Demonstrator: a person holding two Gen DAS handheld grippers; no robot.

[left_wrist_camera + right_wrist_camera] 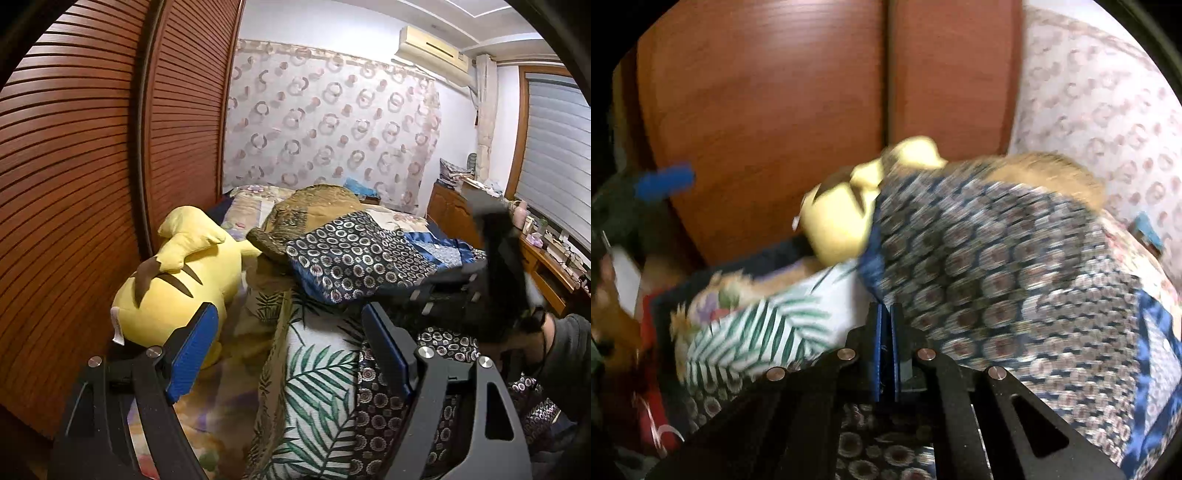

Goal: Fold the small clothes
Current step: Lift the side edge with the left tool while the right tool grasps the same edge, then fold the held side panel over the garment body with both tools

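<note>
A dark blue garment with a ring pattern (351,254) is held up over the bed, one end hanging down at the lower right (380,406). My left gripper (291,347) is open and empty, its blue pads (192,350) spread over a palm-leaf pillow (317,387). My right gripper (885,347) has its jaws pressed together on an edge of the ring-pattern garment (1015,266); that view is blurred by motion. The right gripper also shows in the left wrist view (458,280), up at the right with the cloth draped from it.
A yellow plush toy (177,288) lies at the left against a slatted wooden wardrobe (92,166). A brown cushion (314,206) and floral bedding lie behind. A wooden dresser (454,210) and a desk under a window stand at the right.
</note>
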